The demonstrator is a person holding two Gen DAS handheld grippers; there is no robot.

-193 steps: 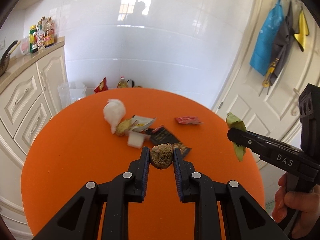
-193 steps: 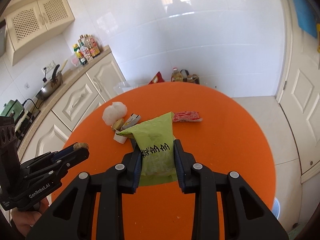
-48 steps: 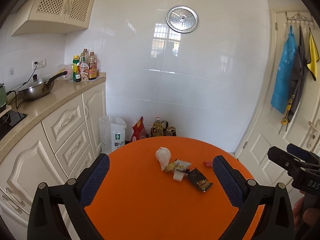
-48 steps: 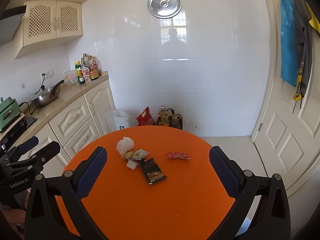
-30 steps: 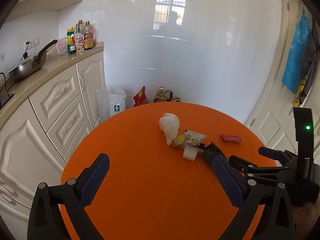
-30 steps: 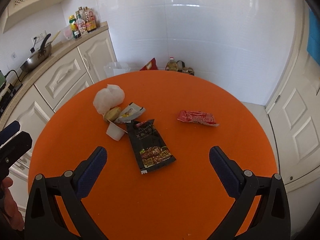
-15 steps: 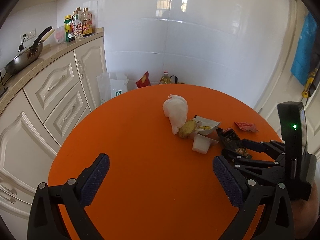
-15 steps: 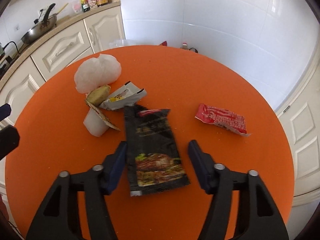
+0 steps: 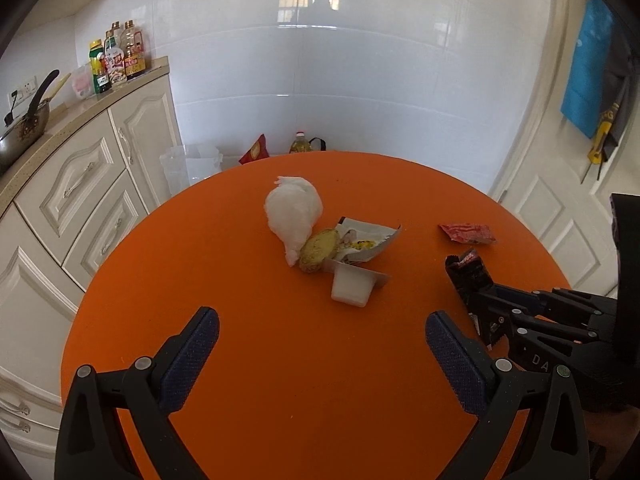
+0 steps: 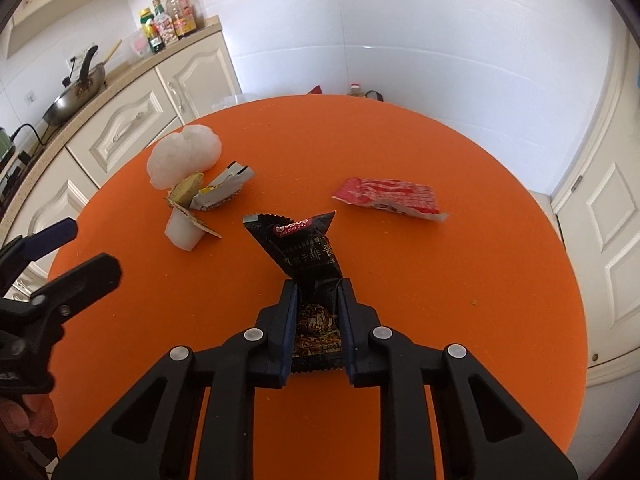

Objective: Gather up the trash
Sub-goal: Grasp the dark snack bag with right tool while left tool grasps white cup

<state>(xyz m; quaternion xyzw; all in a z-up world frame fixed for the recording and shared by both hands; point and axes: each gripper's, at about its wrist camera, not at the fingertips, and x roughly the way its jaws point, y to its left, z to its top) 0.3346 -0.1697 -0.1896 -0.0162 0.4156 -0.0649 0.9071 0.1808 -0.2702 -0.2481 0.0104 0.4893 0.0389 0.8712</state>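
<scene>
Right gripper (image 10: pixel 318 300) clamped on black snack wrapper (image 10: pixel 304 248), near end pinched between both fingers, far end fanned out over orange table (image 10: pixel 440 280). Left gripper (image 9: pixel 320 344) spread wide above the table, holding nothing. Farther off: red wrapper (image 10: pixel 388 196) lying flat and apart; white plastic bag (image 10: pixel 184 156), brown lump (image 10: pixel 186 188), torn foil packet (image 10: pixel 222 192) and white cup (image 10: pixel 182 232) clustered together, touching.
</scene>
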